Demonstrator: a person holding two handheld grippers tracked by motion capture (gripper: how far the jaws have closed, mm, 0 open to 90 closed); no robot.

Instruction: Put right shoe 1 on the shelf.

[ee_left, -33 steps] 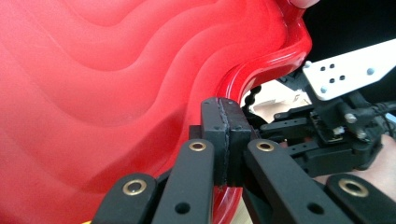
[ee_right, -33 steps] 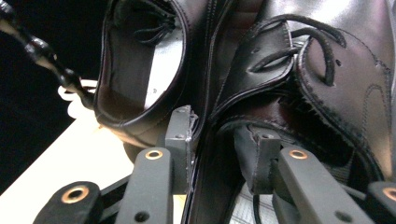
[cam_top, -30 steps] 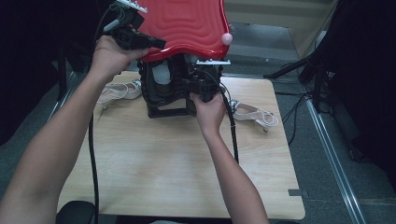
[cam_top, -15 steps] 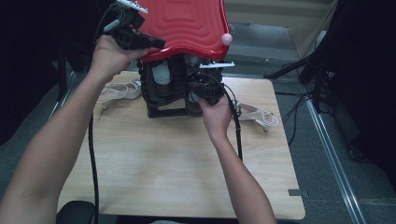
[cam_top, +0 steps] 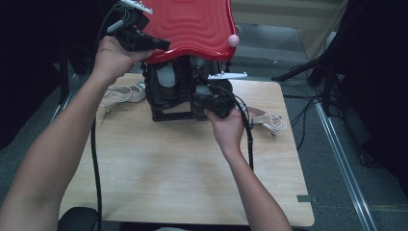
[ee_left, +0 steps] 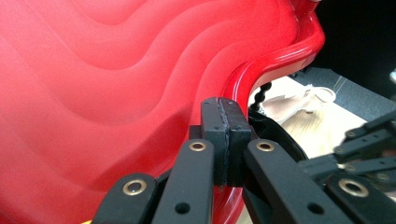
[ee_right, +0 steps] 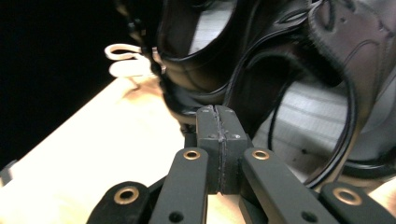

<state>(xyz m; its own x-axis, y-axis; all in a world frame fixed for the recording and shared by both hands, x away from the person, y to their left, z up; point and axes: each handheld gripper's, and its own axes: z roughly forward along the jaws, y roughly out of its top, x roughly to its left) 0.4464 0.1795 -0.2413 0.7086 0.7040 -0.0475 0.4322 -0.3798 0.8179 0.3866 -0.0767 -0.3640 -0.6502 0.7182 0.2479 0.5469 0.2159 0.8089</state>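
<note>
A red wavy-surfaced lid (cam_top: 192,24) tops a black rack (cam_top: 166,115) at the table's far middle. Black shoes (cam_top: 168,82) stand inside the rack under it. My left gripper (cam_top: 159,45) is up at the lid's left front edge. In the left gripper view its jaws (ee_left: 225,121) are shut pad to pad against the red surface (ee_left: 116,70), with nothing seen between them. My right gripper (cam_top: 202,96) is low at the rack's front. It is shut (ee_right: 217,135) just before the black shoes (ee_right: 289,56), holding nothing.
A beige sandal (cam_top: 122,94) lies left of the rack and another (cam_top: 269,120) lies to its right. The lid's right corner carries a pink knob (cam_top: 233,40). Bare wooden table (cam_top: 183,173) spreads in front of the rack. Cables trail off both grippers.
My right gripper has drifted slightly down toward the near side in front of the shoes. The left gripper and the red lid have stayed put.
</note>
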